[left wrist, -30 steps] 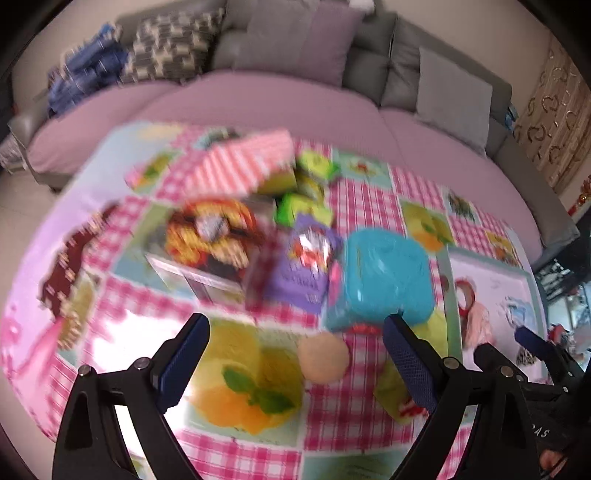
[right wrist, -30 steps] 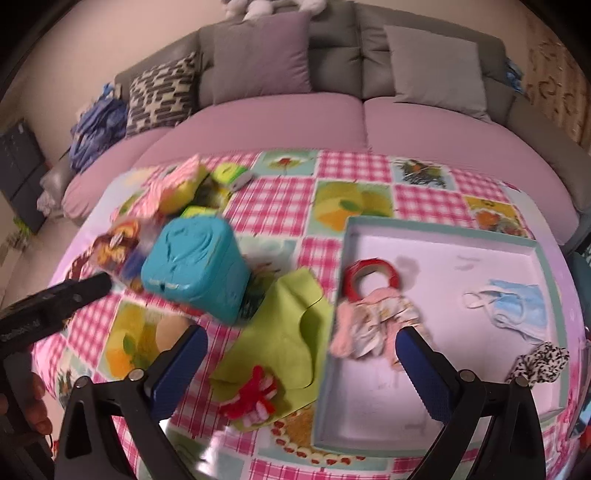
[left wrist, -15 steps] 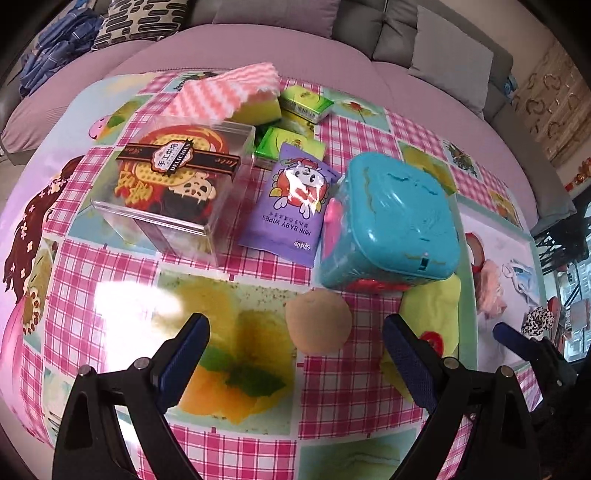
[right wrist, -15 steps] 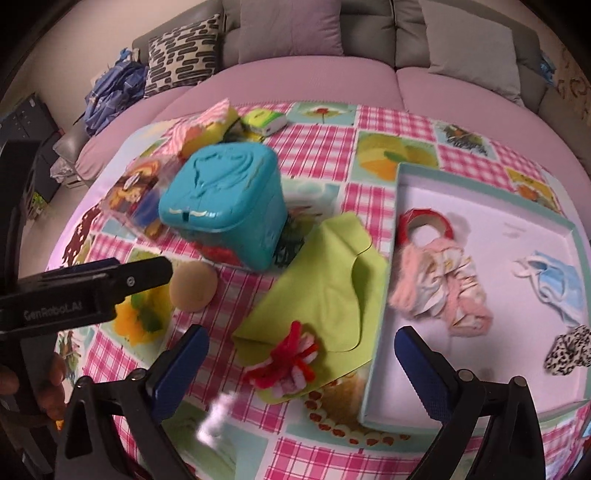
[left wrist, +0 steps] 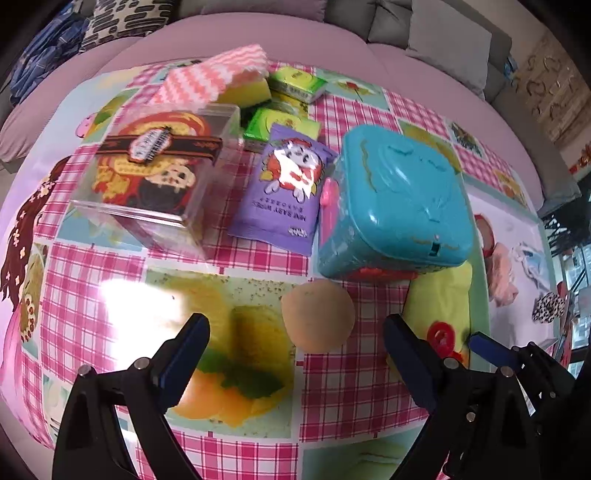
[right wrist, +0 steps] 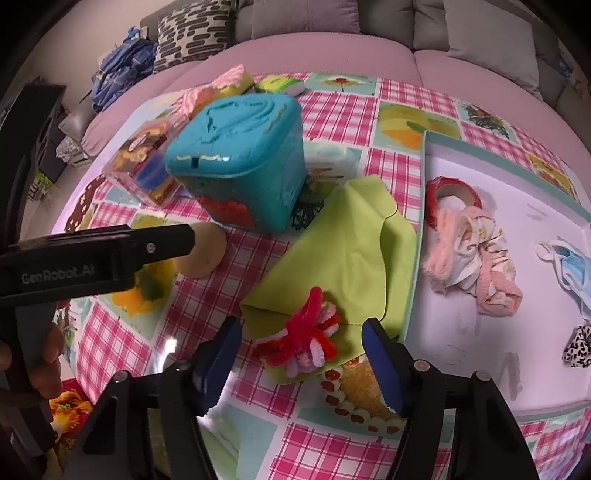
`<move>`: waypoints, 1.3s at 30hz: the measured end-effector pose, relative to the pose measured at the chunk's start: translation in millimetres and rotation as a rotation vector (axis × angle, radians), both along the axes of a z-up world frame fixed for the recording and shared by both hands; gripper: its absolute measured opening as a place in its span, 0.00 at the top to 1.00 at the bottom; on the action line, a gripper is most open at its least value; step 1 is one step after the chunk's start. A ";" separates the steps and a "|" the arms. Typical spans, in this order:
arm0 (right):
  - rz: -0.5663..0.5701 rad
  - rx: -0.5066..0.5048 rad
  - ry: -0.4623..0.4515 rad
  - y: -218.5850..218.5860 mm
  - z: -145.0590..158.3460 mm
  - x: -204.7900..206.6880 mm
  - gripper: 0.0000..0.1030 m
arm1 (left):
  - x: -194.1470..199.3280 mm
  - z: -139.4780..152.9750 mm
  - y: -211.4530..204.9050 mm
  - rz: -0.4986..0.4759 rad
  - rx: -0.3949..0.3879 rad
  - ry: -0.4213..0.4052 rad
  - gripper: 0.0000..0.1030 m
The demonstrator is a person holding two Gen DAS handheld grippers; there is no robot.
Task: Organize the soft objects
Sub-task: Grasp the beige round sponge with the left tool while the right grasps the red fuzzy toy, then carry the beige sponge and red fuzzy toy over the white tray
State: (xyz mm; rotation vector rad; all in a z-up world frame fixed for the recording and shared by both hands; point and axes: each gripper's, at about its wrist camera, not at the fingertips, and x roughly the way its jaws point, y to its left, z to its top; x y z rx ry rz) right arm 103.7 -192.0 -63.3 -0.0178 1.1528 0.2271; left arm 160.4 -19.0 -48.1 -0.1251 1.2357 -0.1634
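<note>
The right claw (right wrist: pixel 301 354), its jaws just narrowing, brackets a red-and-pink yarn bow (right wrist: pixel 303 341) without gripping it. The left claw (left wrist: pixel 295 354) gapes, empty, beside a tan puff (left wrist: pixel 317 314) on the table (left wrist: pixel 110 280).

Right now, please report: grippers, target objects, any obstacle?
Left gripper open, over beige puff. Right gripper closing, red-pink pipe-cleaner bow between its jaws, not gripped. Green cloth under the bow.

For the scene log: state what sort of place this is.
Most likely a home living room. A grey sofa with a patterned cushion curves behind a table under a pink checked tablecloth, cluttered with household things such as a pack of baby wipes.
</note>
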 end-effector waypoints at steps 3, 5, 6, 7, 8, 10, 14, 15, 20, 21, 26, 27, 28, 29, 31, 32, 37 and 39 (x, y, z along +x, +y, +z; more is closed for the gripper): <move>-0.002 -0.009 0.006 0.0 -2.4 -0.2 0.32 | 3.0 -6.9 -4.5 -0.017 0.012 0.023 0.08; -0.001 -0.016 0.013 -0.2 -4.7 0.9 0.36 | 5.5 -11.6 -7.7 -0.028 0.033 0.031 0.08; -0.001 -0.015 0.020 -0.6 -6.8 1.1 0.36 | 6.5 -14.2 -9.6 -0.035 0.048 0.036 0.08; -0.001 -0.013 0.026 -1.1 -8.6 1.5 0.37 | 6.1 -16.8 -11.6 -0.041 0.060 0.039 0.09; -0.001 -0.012 0.030 -1.6 -10.2 3.9 0.39 | 7.9 -19.1 -14.2 -0.044 0.068 0.045 0.09; -0.003 -0.009 0.038 -2.7 -11.2 4.4 0.40 | 9.8 -21.7 -17.6 -0.052 0.071 0.052 0.09; -0.001 -0.006 0.044 -2.0 -12.6 4.3 0.40 | 12.3 -25.6 -26.3 -0.079 0.098 0.050 0.09; 0.000 -0.006 0.046 -1.8 -12.9 4.7 0.40 | 13.0 -26.8 -28.5 -0.085 0.105 0.050 0.09; -0.003 -0.003 0.048 -3.0 -14.1 6.3 0.45 | 17.6 -33.9 -39.9 -0.107 0.128 0.061 0.17; -0.004 -0.001 0.048 -3.6 -14.1 6.5 0.45 | 17.3 -34.5 -41.5 -0.111 0.133 0.061 0.17; 0.000 -0.001 0.046 -3.2 -13.1 6.7 0.52 | 18.2 -37.0 -48.0 -0.130 0.134 0.057 0.25; 0.000 -0.002 0.046 -2.7 -12.9 6.7 0.52 | 16.7 -36.9 -47.7 -0.132 0.134 0.057 0.26; 0.002 -0.002 0.045 -2.3 -12.8 6.8 0.53 | 18.0 -38.2 -50.6 -0.134 0.135 0.057 0.27; 0.003 -0.002 0.045 -1.9 -12.7 6.7 0.53 | 18.3 -38.3 -51.5 -0.136 0.138 0.055 0.29; 0.003 0.000 0.045 -1.4 -12.6 7.3 0.53 | 18.5 -38.5 -55.0 -0.137 0.145 0.048 0.33; 0.002 0.002 0.044 -1.8 -12.4 7.3 0.53 | 18.9 -38.9 -55.5 -0.138 0.149 0.048 0.34; -0.002 0.005 0.044 -2.3 -12.1 7.4 0.53 | 19.3 -34.9 -55.0 -0.153 0.170 0.040 0.46; -0.002 0.005 0.044 -2.6 -12.2 7.3 0.53 | 17.8 -32.8 -57.5 -0.155 0.174 0.034 0.51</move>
